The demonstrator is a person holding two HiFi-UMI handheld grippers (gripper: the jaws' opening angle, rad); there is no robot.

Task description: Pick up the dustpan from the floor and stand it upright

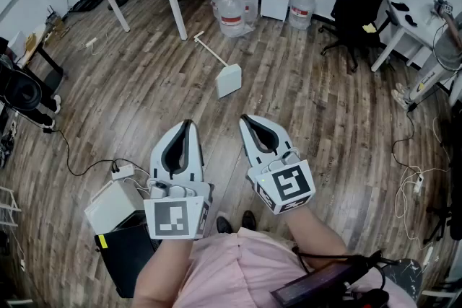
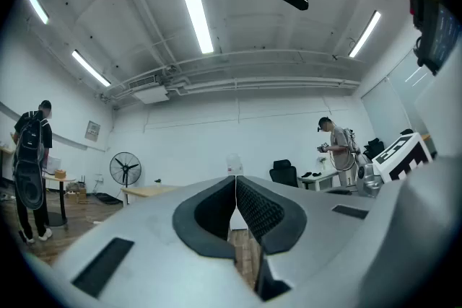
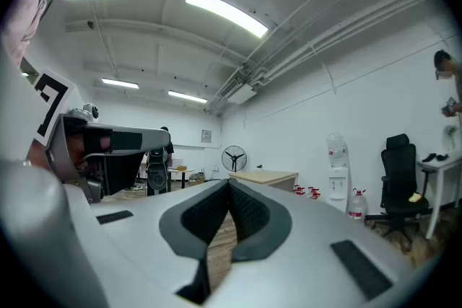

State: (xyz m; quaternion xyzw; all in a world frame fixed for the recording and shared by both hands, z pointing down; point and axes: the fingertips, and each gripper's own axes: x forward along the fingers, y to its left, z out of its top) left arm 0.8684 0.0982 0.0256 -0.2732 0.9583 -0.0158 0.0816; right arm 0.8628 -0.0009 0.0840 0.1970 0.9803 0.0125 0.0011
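Head view is showing the dustpan [image 1: 229, 79] lying on the floor [image 1: 144, 97], untouched, while you are holding your left gripper [image 1: 188, 124] and right gripper [image 1: 246, 118] closed, empty, well short of it.

The left gripper [image 1: 189, 125] and the right gripper [image 1: 246, 119] are held side by side, close but not touching, both pointing forward away from the body. Each gripper's own view shows its jaws closed tip to tip, the ribbed pads [image 2: 258, 209] meeting with nothing between them. At the back of the left gripper the marker cube [image 1: 175, 218] sits square. The right gripper seems rolled slightly outward. The forearms [image 1: 317, 236] run back from both grippers.
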